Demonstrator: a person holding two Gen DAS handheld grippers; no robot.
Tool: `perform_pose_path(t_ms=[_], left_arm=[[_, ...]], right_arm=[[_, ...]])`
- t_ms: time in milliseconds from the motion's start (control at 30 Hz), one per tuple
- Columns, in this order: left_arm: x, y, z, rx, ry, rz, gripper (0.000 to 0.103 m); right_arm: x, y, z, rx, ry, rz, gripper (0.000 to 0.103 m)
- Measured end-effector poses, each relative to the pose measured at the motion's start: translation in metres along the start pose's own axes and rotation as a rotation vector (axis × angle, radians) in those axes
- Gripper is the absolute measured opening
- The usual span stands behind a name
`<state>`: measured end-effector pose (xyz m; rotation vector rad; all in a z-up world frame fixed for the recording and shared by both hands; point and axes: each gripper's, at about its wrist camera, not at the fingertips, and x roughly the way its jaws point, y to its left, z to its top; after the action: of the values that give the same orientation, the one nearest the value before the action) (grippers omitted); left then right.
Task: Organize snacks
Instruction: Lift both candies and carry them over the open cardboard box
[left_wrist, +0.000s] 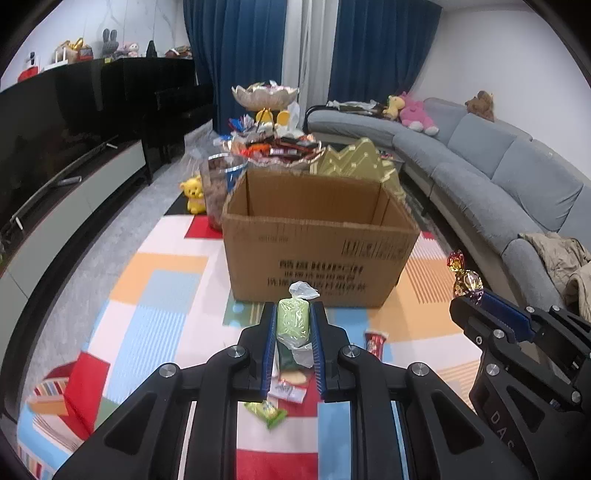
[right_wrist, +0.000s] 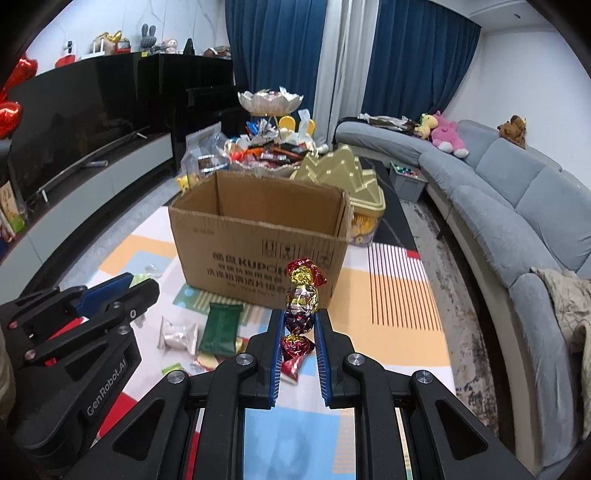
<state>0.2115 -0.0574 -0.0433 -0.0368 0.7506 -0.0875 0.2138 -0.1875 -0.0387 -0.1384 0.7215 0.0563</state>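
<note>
Two grippers up, each carrying one snack! The left gripper (left_wrist: 293, 325) has its fingers clamped on a green wrapped cake (left_wrist: 293, 322); the right gripper (right_wrist: 300, 325) pinches a foil candy (right_wrist: 301, 299). One open cardboard box (right_wrist: 258, 236) sits mid-mat. Only the right view shows the dark green packet (right_wrist: 220, 328) whole, just before the box.

**Snack count by kind**

One cardboard box (right_wrist: 258, 236) stands open. One foil-wrapped candy string (right_wrist: 302, 306) and one pale green wrapped snack (left_wrist: 293, 321) are held up. On the near mat lie one dark green packet (right_wrist: 219, 328), one silver packet (right_wrist: 179, 334) and one red packet (left_wrist: 376, 341). One gold tin (right_wrist: 354, 184) stands at the far right.
</note>
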Motion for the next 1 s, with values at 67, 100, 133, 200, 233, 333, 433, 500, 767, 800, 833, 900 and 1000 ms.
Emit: perform_pose_path(t_ms=[67,100,133,200,233,333,433,500,767,800,833,900,1000], left_arm=[[-0.002,0.001,0.008,0.002,-0.014,-0.001,0.019],[-0.003,0.001,0.012,0.005,-0.02,-0.002,0.019],[-0.004,0.002,0.015,0.008,-0.027,-0.001,0.019],[-0.004,0.002,0.022,0.012,-0.035,-0.003,0.019],[-0.004,0.003,0.025,0.013,-0.039,-0.002,0.019],[-0.004,0.005,0.035,0.015,-0.049,-0.001,0.019],[0.0,0.007,0.044,0.031,-0.051,-0.014,0.019],[0.004,0.009,0.05,0.031,-0.044,-0.018,0.019],[0.01,0.015,0.077,0.051,-0.081,-0.005,0.019],[0.01,0.015,0.081,0.055,-0.084,-0.005,0.019],[0.012,0.015,0.085,0.058,-0.089,-0.01,0.019],[0.014,0.015,0.091,0.064,-0.094,-0.012,0.019],[0.02,0.014,0.102,0.069,-0.099,-0.009,0.019]], right_arm=[[-0.002,-0.001,0.007,0.003,-0.013,-0.002,0.018],[-0.002,-0.001,0.009,0.005,-0.017,-0.002,0.018],[-0.002,-0.002,0.012,0.008,-0.021,-0.002,0.018],[-0.003,-0.003,0.017,0.017,-0.025,0.003,0.018],[-0.003,-0.003,0.02,0.023,-0.027,0.005,0.018],[-0.002,-0.002,0.027,0.025,-0.037,0.006,0.018],[-0.002,0.0,0.034,0.027,-0.048,0.008,0.018],[-0.001,0.0,0.041,0.033,-0.053,0.013,0.018],[0.006,0.001,0.065,0.038,-0.074,0.014,0.018],[0.008,0.001,0.068,0.036,-0.076,0.015,0.018],[0.01,0.001,0.072,0.034,-0.079,0.014,0.018],[0.012,0.002,0.077,0.034,-0.084,0.014,0.018],[0.015,0.001,0.087,0.033,-0.094,0.011,0.018]])
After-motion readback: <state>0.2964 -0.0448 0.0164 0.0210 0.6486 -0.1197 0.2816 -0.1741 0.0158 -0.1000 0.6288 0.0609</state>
